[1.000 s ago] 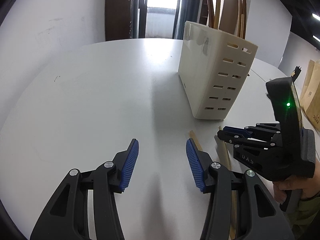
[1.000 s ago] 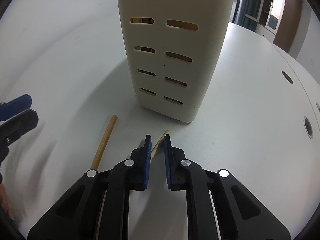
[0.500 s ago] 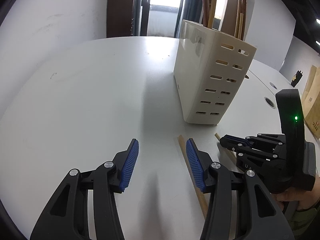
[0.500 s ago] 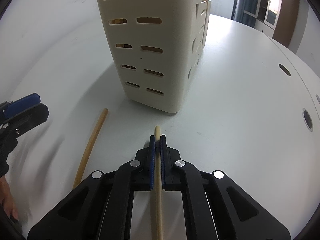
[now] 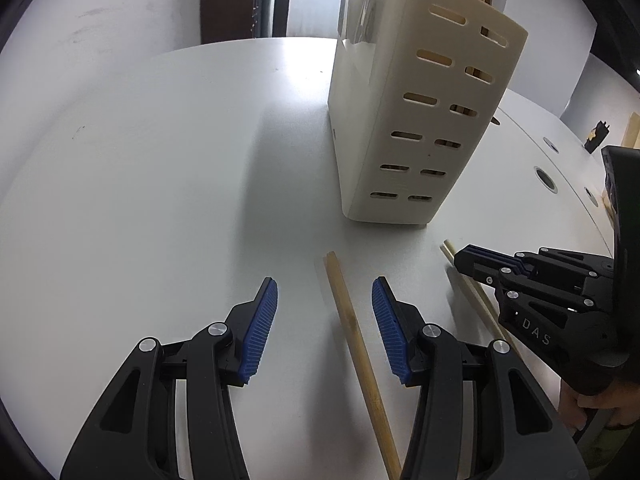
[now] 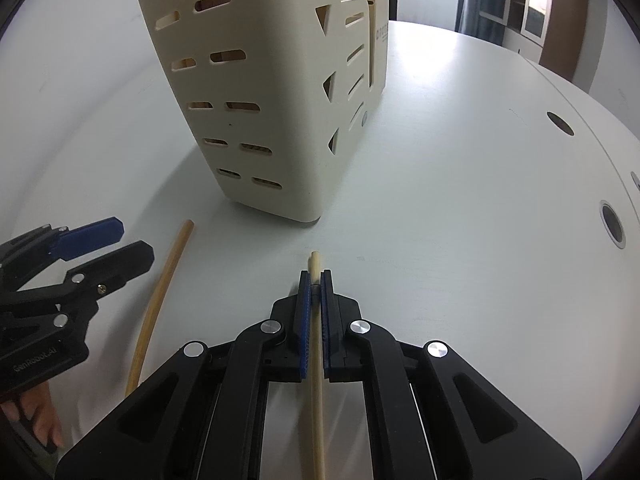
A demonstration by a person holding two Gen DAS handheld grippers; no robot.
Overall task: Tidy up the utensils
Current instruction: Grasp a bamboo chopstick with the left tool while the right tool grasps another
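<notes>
A cream slotted utensil holder [image 5: 412, 120] stands on the white table, also in the right wrist view [image 6: 260, 92], with several sticks in it. My right gripper [image 6: 315, 280] is shut on a pale thin chopstick [image 6: 316, 380], whose tip [image 5: 447, 249] pokes out toward the holder's base. My left gripper [image 5: 325, 300] is open, its jaws on either side of a thicker tan wooden stick [image 5: 356, 344] lying on the table. That stick also shows in the right wrist view [image 6: 160, 296], beside the left gripper [image 6: 108, 244].
The white table [image 6: 460, 184] has round cable holes [image 6: 612, 228] on the right side. A cardboard box [image 6: 380, 36] stands behind the holder. A wall lies to the left and a doorway behind.
My right gripper closed on the pale chopstick. My left gripper moved right and forward, so its open jaws now straddle the tan stick. The holder looks nearer.
</notes>
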